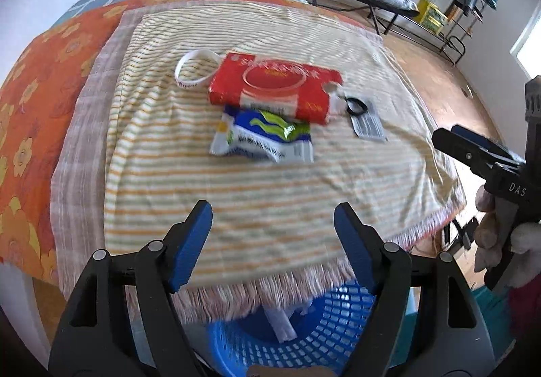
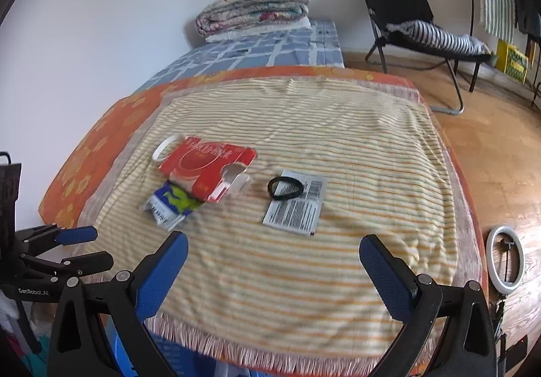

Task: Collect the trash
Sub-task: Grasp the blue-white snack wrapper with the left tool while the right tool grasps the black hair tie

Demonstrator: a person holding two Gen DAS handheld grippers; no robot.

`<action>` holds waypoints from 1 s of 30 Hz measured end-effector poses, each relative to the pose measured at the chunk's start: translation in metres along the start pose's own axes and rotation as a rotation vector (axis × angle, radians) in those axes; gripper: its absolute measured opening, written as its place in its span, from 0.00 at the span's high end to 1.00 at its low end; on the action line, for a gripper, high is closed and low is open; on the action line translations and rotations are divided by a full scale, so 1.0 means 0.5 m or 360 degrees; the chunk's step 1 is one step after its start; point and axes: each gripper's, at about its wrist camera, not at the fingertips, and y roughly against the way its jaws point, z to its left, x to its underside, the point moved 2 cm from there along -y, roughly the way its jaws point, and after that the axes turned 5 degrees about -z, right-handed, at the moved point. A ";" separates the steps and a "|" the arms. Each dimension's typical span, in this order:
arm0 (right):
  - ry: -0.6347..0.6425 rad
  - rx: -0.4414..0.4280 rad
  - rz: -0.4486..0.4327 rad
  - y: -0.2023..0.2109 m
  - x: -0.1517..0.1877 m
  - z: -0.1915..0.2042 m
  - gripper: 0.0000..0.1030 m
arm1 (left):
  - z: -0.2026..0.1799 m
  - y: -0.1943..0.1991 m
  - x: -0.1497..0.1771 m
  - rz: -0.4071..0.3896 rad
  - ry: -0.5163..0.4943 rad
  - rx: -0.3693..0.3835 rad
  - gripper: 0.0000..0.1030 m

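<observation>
A torn red carton [image 1: 275, 86] [image 2: 206, 167] lies on the striped cloth [image 1: 257, 194], partly over a blue-green snack wrapper [image 1: 267, 136] [image 2: 174, 204]. A grey barcode packet [image 1: 368, 121] [image 2: 296, 207] lies to their right, with a black hair band [image 1: 355, 105] [image 2: 285, 188] on it. A white wristband [image 1: 196, 69] [image 2: 165, 147] lies left of the carton. My left gripper [image 1: 273, 228] is open and empty over the cloth's near edge, above a blue mesh basket [image 1: 324, 336]. My right gripper [image 2: 273, 262] is open and empty, short of the packet.
The cloth covers a bed with an orange flowered sheet [image 1: 37, 113] and a blue checked sheet [image 2: 257, 48]. A folded quilt [image 2: 253, 9] lies at the bed's far end. A black folding chair [image 2: 416, 21] and a ring light [image 2: 505, 263] stand on the wooden floor.
</observation>
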 end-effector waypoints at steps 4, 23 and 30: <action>-0.0073 -0.0041 0.0065 -0.045 -0.026 -0.018 0.04 | 0.005 -0.023 -0.032 0.0013 0.0011 0.0002 0.25; -0.0285 -0.0205 0.0298 -0.205 -0.075 -0.055 0.36 | 0.031 -0.182 -0.119 0.0187 0.0031 -0.0066 0.25; -0.0327 -0.0129 0.0371 -0.253 -0.070 -0.064 0.42 | 0.027 -0.210 -0.108 0.0225 0.0008 -0.0094 0.25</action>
